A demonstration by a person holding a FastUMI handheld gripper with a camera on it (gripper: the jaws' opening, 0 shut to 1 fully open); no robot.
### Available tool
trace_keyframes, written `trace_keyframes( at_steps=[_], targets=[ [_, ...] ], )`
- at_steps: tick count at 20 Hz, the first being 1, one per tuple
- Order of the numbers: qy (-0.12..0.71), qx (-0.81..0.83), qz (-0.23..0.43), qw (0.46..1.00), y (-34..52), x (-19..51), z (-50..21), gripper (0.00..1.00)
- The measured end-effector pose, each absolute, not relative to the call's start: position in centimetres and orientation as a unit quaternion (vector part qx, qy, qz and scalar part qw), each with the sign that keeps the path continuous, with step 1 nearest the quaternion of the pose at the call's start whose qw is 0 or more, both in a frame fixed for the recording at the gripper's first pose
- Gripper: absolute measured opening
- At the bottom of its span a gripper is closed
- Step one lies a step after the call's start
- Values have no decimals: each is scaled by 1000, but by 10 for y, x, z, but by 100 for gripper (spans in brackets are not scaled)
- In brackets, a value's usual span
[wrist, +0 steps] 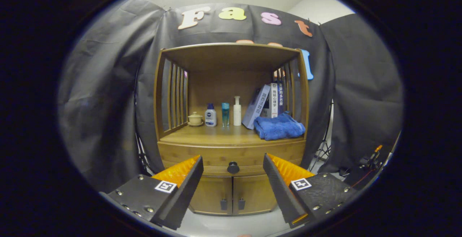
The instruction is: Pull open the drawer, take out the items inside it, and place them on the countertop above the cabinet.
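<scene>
A wooden cabinet stands ahead of me with its drawer point(202, 155) pushed in; a round dark knob point(233, 167) sits at the drawer's middle. My gripper point(233, 164) is open, and the knob shows in the gap between the two fingers, some way beyond them. Above the drawer lies the wooden countertop point(216, 136), roofed by a shelf with slatted sides. The drawer's contents are hidden.
On the countertop stand a small lidded cup point(195, 119), three bottles point(210, 115) point(225, 114) point(237, 111), leaning books point(265, 103) and a folded blue towel point(278, 126). Below the drawer are two cabinet doors point(232, 195). Stands and cables point(368, 163) are at the right.
</scene>
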State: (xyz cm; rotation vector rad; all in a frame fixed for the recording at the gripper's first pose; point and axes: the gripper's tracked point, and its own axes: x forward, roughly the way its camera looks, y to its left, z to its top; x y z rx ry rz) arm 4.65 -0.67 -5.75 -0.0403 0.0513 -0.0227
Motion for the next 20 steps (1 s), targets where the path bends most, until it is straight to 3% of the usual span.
trace_keyframes(
  at_steps=[17, 20],
  targets=[
    [106, 7, -25, 994, -17, 220, -183, 99],
    [107, 30, -22, 994, -16, 236, -187, 73]
  ],
)
